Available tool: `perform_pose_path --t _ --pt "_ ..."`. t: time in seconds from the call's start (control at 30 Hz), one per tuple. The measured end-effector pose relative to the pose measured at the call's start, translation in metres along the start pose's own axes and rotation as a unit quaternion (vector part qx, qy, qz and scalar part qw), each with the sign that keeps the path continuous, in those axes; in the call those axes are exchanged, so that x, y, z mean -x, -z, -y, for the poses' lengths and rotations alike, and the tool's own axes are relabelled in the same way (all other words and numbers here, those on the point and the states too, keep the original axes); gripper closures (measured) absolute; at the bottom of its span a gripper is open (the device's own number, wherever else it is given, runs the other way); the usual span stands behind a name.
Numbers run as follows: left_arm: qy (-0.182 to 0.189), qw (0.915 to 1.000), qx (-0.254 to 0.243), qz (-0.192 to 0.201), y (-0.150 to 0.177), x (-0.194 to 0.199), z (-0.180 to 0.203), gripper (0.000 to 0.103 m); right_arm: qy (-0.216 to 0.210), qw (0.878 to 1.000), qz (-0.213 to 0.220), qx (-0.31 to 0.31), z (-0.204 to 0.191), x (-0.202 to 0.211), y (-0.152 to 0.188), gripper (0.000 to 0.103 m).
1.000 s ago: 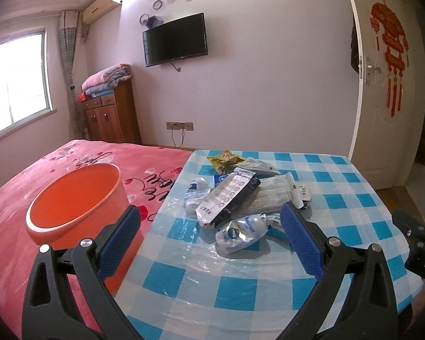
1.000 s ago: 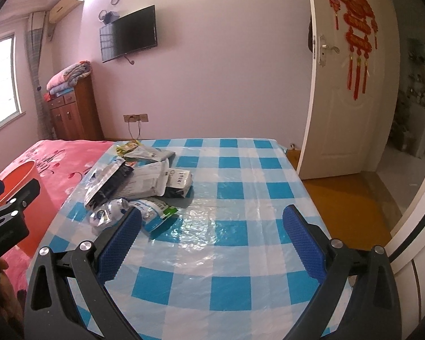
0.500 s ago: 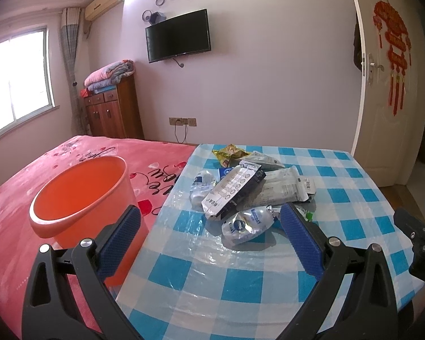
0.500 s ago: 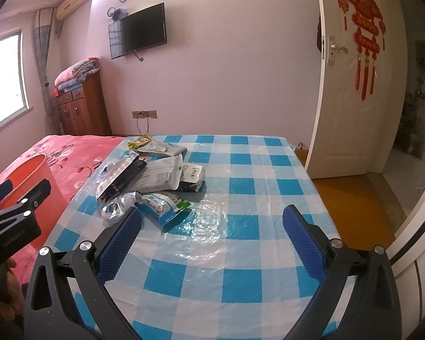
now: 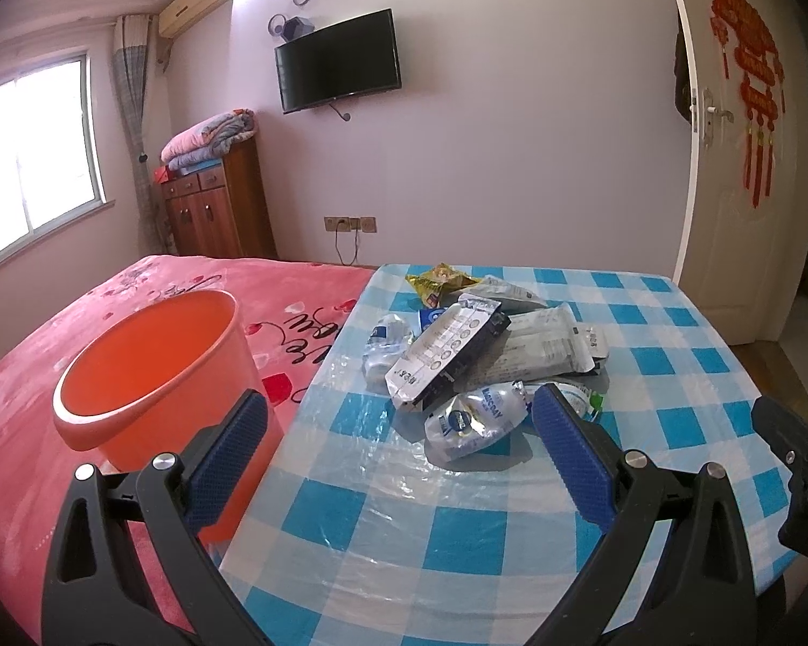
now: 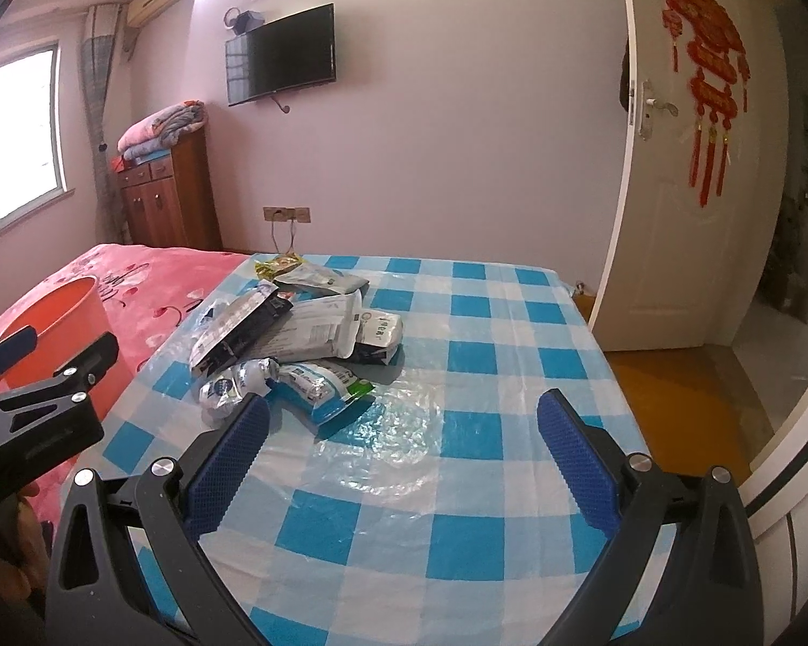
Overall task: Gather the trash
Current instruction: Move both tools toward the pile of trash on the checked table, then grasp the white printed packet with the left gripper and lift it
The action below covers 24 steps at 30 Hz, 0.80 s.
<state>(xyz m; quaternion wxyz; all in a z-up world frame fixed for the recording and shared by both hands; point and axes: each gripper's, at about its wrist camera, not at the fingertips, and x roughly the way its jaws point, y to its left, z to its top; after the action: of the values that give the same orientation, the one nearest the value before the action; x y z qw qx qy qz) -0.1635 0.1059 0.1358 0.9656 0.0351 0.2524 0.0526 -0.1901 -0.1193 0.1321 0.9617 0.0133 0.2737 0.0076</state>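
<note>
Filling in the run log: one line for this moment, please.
left gripper: open, empty | right gripper: open, empty | wrappers: piled on table | bucket: on bed

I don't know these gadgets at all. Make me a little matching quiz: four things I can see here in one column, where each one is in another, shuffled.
Things:
1. orange bucket
2. yellow snack wrapper
3. folded blankets
4. television

Places:
A. on the wall
B. on top of the wooden cabinet
C. on the pink bed, beside the table
D. far end of the trash pile on the checked table

Pairs: 1-C, 2-D, 3-B, 4-A
</note>
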Motion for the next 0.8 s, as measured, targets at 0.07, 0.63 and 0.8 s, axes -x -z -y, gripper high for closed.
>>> perform_pose_path --t 0.07,0.63,0.8 --pt "0.002 1.0000 -0.001 -0.004 0.001 -0.003 0.000 0.004 -0.013 1.000 -0.009 -0.009 0.004 -0.006 0.002 0.005" --pt "0.098 0.9942 -0.041 -0.018 -0.008 -0.061 -0.018 0.004 -0.163 0.980 -0.103 -0.047 0.014 -0.094 0.026 0.005" --pt "0.132 0.9890 -0.061 -0.030 -0.022 -0.097 -0.016 0.004 -0.193 0.973 -0.117 -0.052 0.008 -0.113 0.023 0.006"
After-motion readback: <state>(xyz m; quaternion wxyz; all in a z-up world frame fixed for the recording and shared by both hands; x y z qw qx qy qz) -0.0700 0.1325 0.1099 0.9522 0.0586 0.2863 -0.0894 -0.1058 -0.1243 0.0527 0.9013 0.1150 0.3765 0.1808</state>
